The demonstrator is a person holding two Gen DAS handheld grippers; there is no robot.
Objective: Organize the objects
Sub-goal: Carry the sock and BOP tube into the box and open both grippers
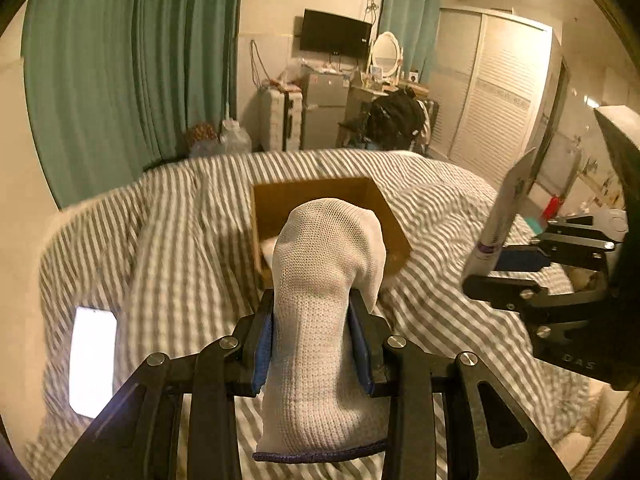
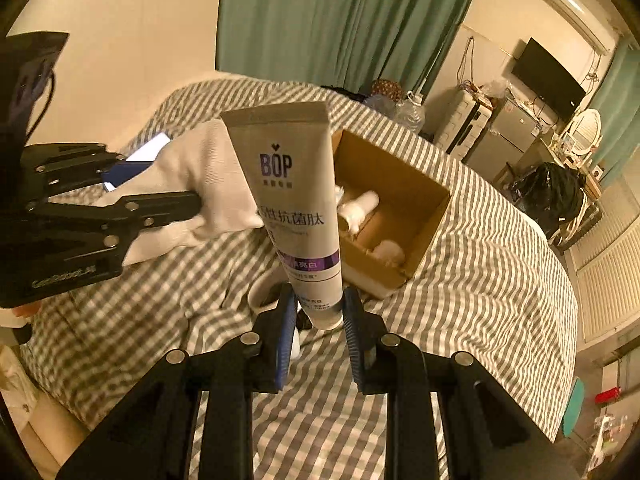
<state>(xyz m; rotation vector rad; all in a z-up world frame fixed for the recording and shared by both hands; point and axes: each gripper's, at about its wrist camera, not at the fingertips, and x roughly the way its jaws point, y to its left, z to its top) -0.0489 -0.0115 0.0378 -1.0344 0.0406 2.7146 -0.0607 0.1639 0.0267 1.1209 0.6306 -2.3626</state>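
Observation:
My left gripper (image 1: pixel 312 344) is shut on a white knit sock (image 1: pixel 324 300) with a dark cuff, held upright above the bed just in front of an open cardboard box (image 1: pixel 394 220). My right gripper (image 2: pixel 318 316) is shut on the cap end of a grey BOP toothpaste tube (image 2: pixel 292 200), held upright beside the box (image 2: pixel 420 216). Small white items (image 2: pixel 360 206) lie inside the box. The left gripper and sock (image 2: pixel 192 176) show at the left of the right wrist view. The right gripper and tube (image 1: pixel 508 208) show at the right of the left wrist view.
A grey-and-white striped cover (image 1: pixel 180 248) spreads over the bed. A lit phone (image 1: pixel 92 360) lies on it at the left. A white cup (image 2: pixel 264 288) sits behind the right gripper's fingers. Green curtains, suitcase, fridge, TV and wardrobe stand beyond the bed.

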